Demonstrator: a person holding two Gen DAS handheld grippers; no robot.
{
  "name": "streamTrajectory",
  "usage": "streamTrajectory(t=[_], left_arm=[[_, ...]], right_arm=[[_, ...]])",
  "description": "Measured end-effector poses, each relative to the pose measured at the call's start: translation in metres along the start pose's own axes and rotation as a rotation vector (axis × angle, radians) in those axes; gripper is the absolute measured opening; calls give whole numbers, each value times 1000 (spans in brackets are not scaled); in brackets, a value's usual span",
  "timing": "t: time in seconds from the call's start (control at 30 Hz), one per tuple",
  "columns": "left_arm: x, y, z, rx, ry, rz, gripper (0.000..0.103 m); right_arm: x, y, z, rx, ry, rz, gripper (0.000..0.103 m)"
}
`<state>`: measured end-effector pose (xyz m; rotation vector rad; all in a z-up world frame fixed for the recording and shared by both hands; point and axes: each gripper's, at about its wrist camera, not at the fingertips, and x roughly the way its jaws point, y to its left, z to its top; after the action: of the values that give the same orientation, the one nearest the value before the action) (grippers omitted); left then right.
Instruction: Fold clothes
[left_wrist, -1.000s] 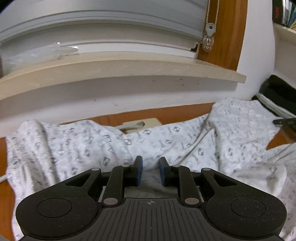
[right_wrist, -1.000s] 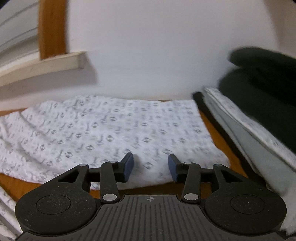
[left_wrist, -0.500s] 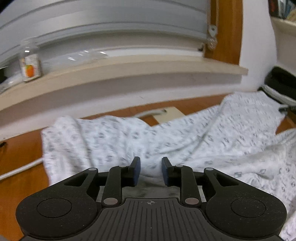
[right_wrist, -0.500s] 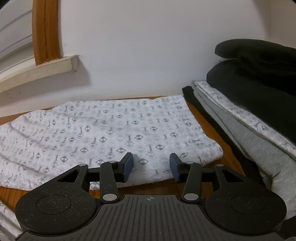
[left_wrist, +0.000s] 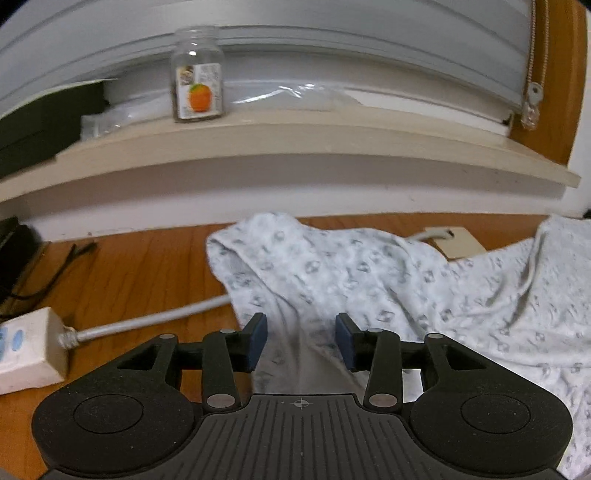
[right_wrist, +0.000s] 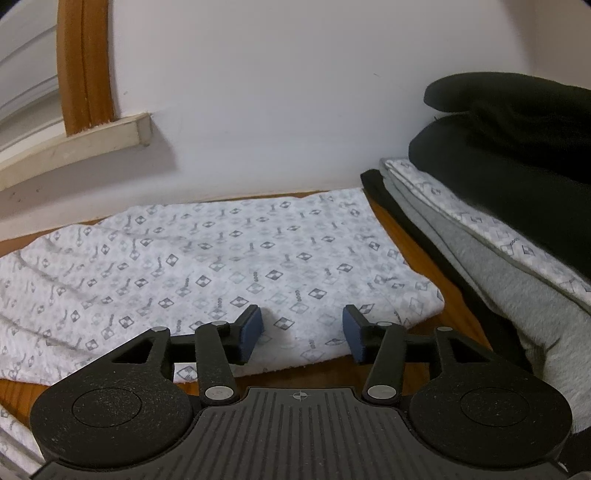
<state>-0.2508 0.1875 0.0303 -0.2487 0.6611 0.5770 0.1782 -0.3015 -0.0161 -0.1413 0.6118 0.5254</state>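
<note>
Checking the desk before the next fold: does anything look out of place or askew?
Yes. The garment lies rumpled, humped over a beige box, and it covers part of the white cable from the power strip. Its other end lies flat. Both grippers, left and right, are open.

Wooden table (left_wrist: 140, 266), orange-brown, runs up to a white wall; on it lies a white patterned garment (left_wrist: 369, 273), rumpled in the left wrist view, flatter in the right wrist view (right_wrist: 229, 258). Also on the table: a white power strip (left_wrist: 26, 350) with grey cable (left_wrist: 147, 321), a beige plate (left_wrist: 458, 242) partly under the cloth, and a stack of folded clothes (right_wrist: 498, 236) just beside the garment. Beige shelf (left_wrist: 295, 144) above carries a glass jar (left_wrist: 197, 74).
</note>
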Motion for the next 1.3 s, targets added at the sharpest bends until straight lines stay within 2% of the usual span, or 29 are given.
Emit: streamTrajectory(t=[0.03, 0.07, 0.1, 0.2, 0.33, 0.37, 0.43, 0.5, 0.53, 0.6, 0.67, 0.7, 0.73, 0.8, 0.93, 1.07, 1.13, 1.3], left_arm=[[-3, 0, 0, 7, -8, 3, 42], [-7, 0, -1, 15, -15, 5, 29], [-10, 0, -1, 22, -23, 8, 4], [-20, 0, -3, 44, -46, 16, 4], [-54, 26, -6, 37, -64, 41, 3], [-59, 33, -10, 52, -46, 68, 4], [-65, 44, -16, 70, 15, 62, 7], [-69, 50, -20, 69, 42, 52, 11], [-72, 49, -19, 82, 44, 72, 13], [-77, 46, -12, 84, 11, 93, 27], [-77, 42, 1, 66, -34, 61, 34], [-73, 35, 8, 74, -48, 46, 41], [-66, 24, 15, 96, -55, 29, 43], [-51, 1, 29, 141, -66, -8, 43], [1, -51, 53, 234, -32, -120, 44], [50, -103, 62, 342, 41, -188, 44], [66, -119, 62, 393, 73, -199, 44], [84, -127, 61, 427, 92, -206, 43]], right_arm=[[0, 0, 0, 1, 0, 0, 50], [0, 0, 0, 2, 0, 0, 50], [0, 0, 0, 3, 0, 0, 50], [0, 0, 0, 6, 1, -1, 50], [1, -1, 0, 6, 0, 3, 50], [1, -2, 0, 5, 0, 3, 50], [0, -2, 0, 5, 0, 2, 50], [0, -2, -1, 4, 0, 1, 50], [0, -2, -1, 4, 0, 1, 51], [0, -3, 0, 3, 0, 1, 51], [0, -2, 0, 2, 0, 0, 51], [0, -2, 0, 2, 0, 0, 51], [0, -2, 0, 3, 0, -1, 51], [0, -2, 0, 3, 0, -1, 51], [0, -1, 0, 5, 0, -1, 51], [0, -2, 0, 5, 0, 0, 51], [-1, -2, 0, 4, 0, 0, 51], [-1, -2, 0, 6, -1, 0, 51]])
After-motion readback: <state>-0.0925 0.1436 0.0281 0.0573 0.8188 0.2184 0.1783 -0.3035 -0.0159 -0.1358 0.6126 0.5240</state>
